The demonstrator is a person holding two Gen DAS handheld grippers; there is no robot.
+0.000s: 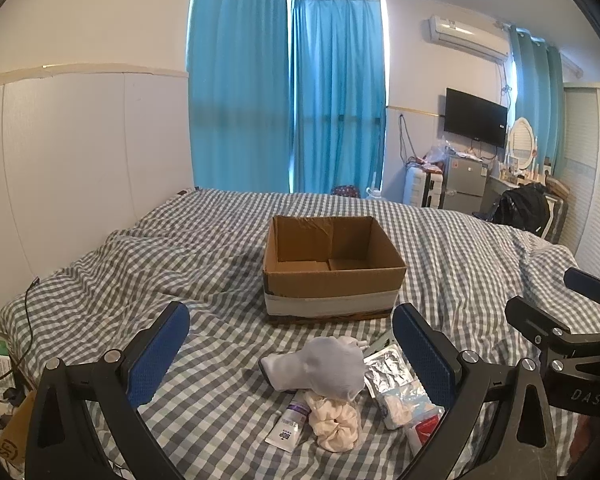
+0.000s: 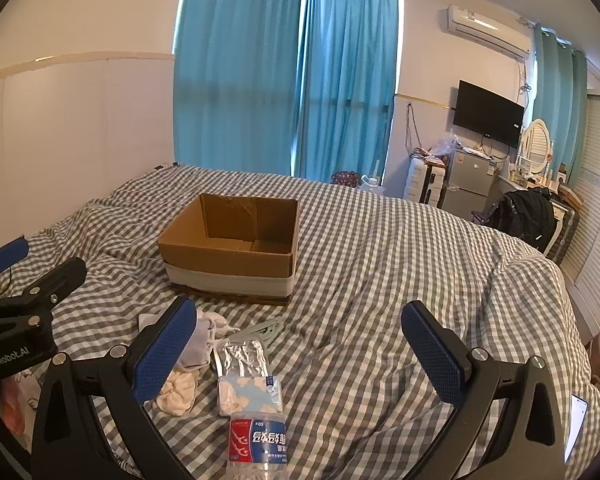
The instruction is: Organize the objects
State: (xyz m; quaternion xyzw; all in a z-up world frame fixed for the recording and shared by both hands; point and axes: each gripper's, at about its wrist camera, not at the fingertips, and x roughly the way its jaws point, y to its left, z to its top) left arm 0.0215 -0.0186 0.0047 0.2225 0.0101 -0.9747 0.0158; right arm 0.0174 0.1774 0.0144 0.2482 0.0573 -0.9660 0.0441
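Observation:
An open, empty cardboard box [image 1: 332,268] sits on the checked bed; it also shows in the right wrist view [image 2: 232,256]. In front of it lies a pile: a white sock [image 1: 320,368], a cream scrunchie [image 1: 336,424], a tube [image 1: 288,424], a silver foil pack [image 1: 388,368] and a tissue pack [image 1: 400,404]. My left gripper [image 1: 292,356] is open above the pile. My right gripper [image 2: 300,352] is open over the foil pack [image 2: 240,354], tissue pack [image 2: 248,394] and a water bottle [image 2: 258,446]. Both are empty.
The checked duvet [image 2: 380,280] covers the bed, with a white wall panel [image 1: 80,180] on the left. Blue curtains, a fridge [image 1: 464,184], a TV and a dressing table stand beyond the bed. A phone [image 2: 576,428] lies at the right edge.

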